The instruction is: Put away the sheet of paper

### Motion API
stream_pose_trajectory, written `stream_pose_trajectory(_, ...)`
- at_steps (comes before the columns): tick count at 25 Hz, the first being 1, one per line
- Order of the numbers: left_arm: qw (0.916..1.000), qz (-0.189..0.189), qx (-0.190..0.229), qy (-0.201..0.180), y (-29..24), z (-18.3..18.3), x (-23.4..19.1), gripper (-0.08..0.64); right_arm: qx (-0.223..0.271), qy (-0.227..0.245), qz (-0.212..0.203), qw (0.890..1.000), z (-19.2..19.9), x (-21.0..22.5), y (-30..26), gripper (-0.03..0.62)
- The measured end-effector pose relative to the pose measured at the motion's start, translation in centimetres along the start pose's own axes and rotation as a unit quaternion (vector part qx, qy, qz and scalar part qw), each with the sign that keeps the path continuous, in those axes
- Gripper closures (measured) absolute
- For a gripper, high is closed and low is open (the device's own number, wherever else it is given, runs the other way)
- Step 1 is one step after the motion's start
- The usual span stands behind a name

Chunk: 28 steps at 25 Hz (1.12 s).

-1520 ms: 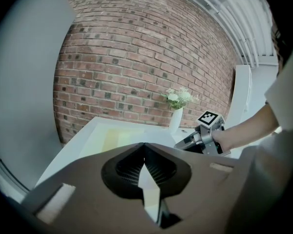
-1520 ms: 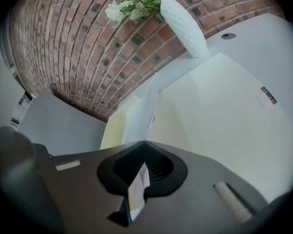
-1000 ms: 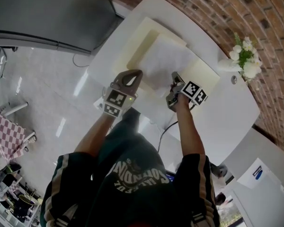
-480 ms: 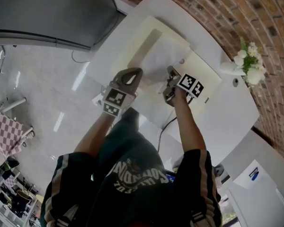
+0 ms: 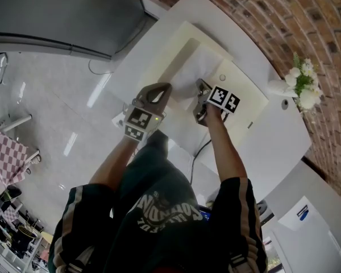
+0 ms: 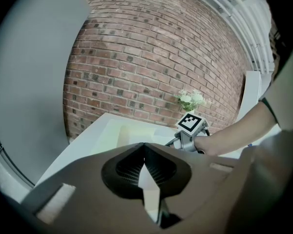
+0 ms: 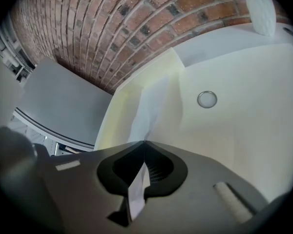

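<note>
- Sheet of paper [image 5: 190, 70] now lies more on the far-left half of the open cream folder [image 5: 241, 98], which sits on the white table [image 5: 273, 135]. A second ago it spread further across the folder's right half.
- We have carried the right gripper [image 5: 198, 89] leftward over the folder, and the sheet's near edge has come along with it. Its jaws are clamped on that edge, with a strip of paper running back between them.
- With the sheet drawn aside, the round snap button [image 5: 222, 77] on the right half shows bare; earlier the paper seemed to cover that spot.
- Our left gripper [image 5: 163, 88] has barely shifted. It hangs just beside the sheet's left edge with its jaws together, and we see nothing gripped in them.
- We judge the sheet is being lined up on its half of the folder. Letting go of it and shutting the folder are not yet done.
</note>
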State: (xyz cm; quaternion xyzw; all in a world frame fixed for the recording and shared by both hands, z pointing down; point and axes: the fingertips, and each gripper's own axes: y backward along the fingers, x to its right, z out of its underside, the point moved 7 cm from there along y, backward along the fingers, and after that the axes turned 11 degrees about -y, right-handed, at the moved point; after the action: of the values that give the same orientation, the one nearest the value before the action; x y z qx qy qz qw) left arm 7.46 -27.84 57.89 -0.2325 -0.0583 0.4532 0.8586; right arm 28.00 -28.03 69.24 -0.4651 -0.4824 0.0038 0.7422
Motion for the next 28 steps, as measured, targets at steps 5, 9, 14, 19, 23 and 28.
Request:
stream_pose_trajectory(5,1.0,0.007,0.0,0.0,-0.3,-0.4,-0.4,0.549,-0.024,0.019,0.006,1.0,0.3,-0.5,-1.0,0.512)
stream_pose_trajectory(9,0.9998,0.018,0.001,0.0,-0.8,-0.8,-0.5,0.549,-0.029,0.047,0.03,0.998,0.0,-0.5,-0.4,0.492)
stream_pose_trajectory(14,0.9995,0.032,0.005,-0.007,-1.6,-1.6,-0.9,0.549,-0.025,0.067,0.053,0.996,-0.3,-0.7,0.8,0.476)
stream_pose_trajectory(19,0.9987,0.047,0.009,-0.015,-1.9,-2.6,-0.5,0.549,0.025,0.067,0.066,0.995,-0.3,-0.7,3.6,0.592)
stream_pose_trajectory(23,0.9977,0.061,0.008,-0.028,-1.9,-3.4,0.2,0.549,0.083,0.101,0.071,0.989,-0.1,-1.8,6.6,0.591)
stream_pose_trajectory(28,0.9961,0.074,0.014,-0.047,-1.9,-4.7,1.2,0.549,0.18,0.208,0.085,0.958,0.0,-5.0,11.4,0.592)
